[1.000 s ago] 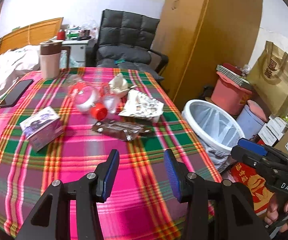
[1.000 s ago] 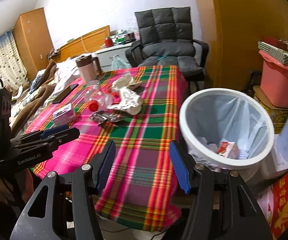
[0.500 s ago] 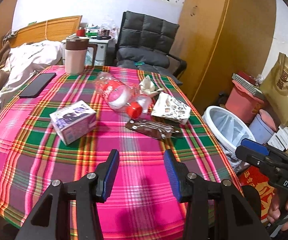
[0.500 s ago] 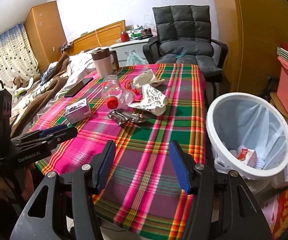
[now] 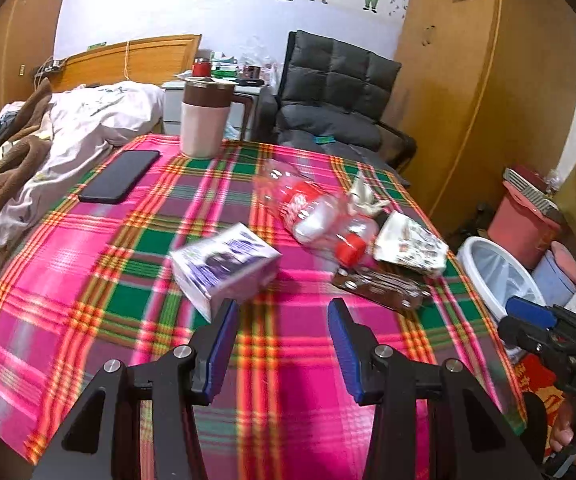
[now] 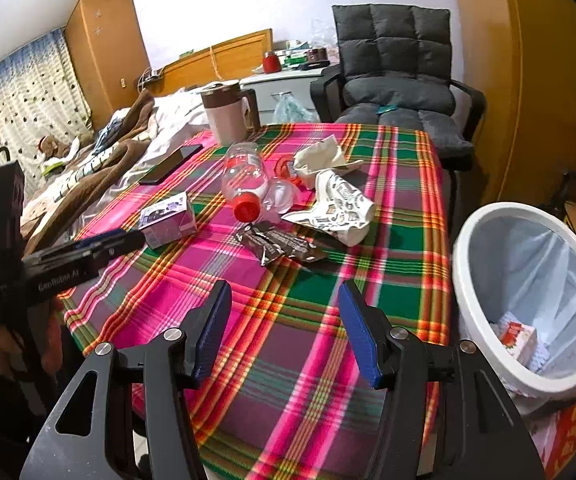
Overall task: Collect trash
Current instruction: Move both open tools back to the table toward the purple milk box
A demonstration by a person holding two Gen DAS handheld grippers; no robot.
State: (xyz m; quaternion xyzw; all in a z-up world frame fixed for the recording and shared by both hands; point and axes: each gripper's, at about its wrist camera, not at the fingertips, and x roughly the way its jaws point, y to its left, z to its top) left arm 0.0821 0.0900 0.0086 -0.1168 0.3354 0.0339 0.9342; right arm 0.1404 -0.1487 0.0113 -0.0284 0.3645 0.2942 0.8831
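My left gripper (image 5: 282, 336) and right gripper (image 6: 284, 324) both have their jaws apart with nothing in them. The trash sits on the counter (image 6: 404, 276): a purple box (image 5: 224, 268), a bottle (image 6: 244, 184), a brown wrapper (image 6: 280, 244). The bin (image 6: 484, 320) stands beside it.

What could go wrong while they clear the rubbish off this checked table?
The phone and jug share the table with the rubbish and could be grabbed by mistake. The clear bottle lies on its side, so it may roll away when nudged. The bin stands off the table's edge, so a short drop could miss it.
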